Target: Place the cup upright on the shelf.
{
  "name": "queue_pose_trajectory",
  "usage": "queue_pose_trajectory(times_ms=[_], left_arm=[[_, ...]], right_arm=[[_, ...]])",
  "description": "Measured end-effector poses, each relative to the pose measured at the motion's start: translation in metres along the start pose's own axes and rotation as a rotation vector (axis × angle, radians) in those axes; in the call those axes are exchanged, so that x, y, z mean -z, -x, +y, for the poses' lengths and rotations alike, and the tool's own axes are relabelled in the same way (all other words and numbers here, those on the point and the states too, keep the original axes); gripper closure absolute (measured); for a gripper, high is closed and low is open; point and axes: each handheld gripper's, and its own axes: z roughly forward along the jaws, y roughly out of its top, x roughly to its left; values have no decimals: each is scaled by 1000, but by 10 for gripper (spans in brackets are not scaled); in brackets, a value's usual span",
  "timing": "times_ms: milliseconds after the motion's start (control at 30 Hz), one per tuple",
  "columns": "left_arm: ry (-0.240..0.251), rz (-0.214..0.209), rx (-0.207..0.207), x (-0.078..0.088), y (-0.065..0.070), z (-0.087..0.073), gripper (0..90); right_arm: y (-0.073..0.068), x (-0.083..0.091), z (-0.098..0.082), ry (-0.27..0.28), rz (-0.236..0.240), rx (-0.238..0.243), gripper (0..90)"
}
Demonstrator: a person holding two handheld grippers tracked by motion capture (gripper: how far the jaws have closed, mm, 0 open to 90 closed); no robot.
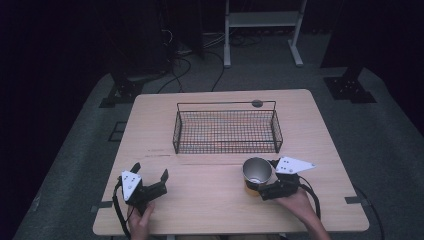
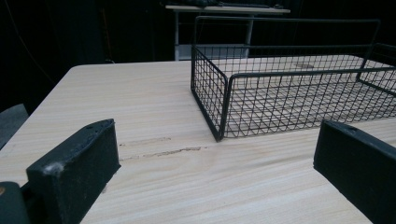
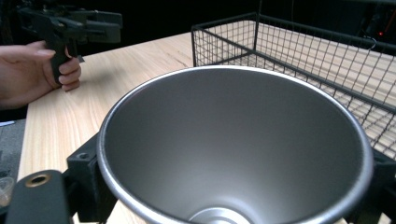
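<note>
A steel cup (image 1: 257,171) stands open end up above the table's front right, and my right gripper (image 1: 258,181) is shut on it. In the right gripper view the cup (image 3: 210,121) looms large, with a black jaw pressed to each side of its rim. My left gripper (image 1: 150,171) is open near the front left, held by a hand, with nothing in it. In the left gripper view its two jaws stand wide apart over bare wood, the left gripper (image 2: 217,140) facing an empty black wire basket (image 2: 224,93). That basket (image 1: 225,132) sits at the table's middle back.
The light wooden table (image 1: 210,205) has a small grey disc (image 1: 257,103) at its back edge behind the basket. A white metal frame (image 1: 260,20), cables and black stand bases lie on the floor beyond. The basket (image 3: 280,42) is close behind the cup.
</note>
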Motion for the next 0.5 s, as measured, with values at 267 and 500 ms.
queue_pose_trajectory(times_ms=[267, 500], left_arm=[[1, 0, 1, 0, 0, 0, 0], [1, -2, 3, 0, -1, 0, 0]], right_arm=[[6, -1, 23, -3, 20, 20, 119], [16, -2, 44, 1, 37, 24, 119]])
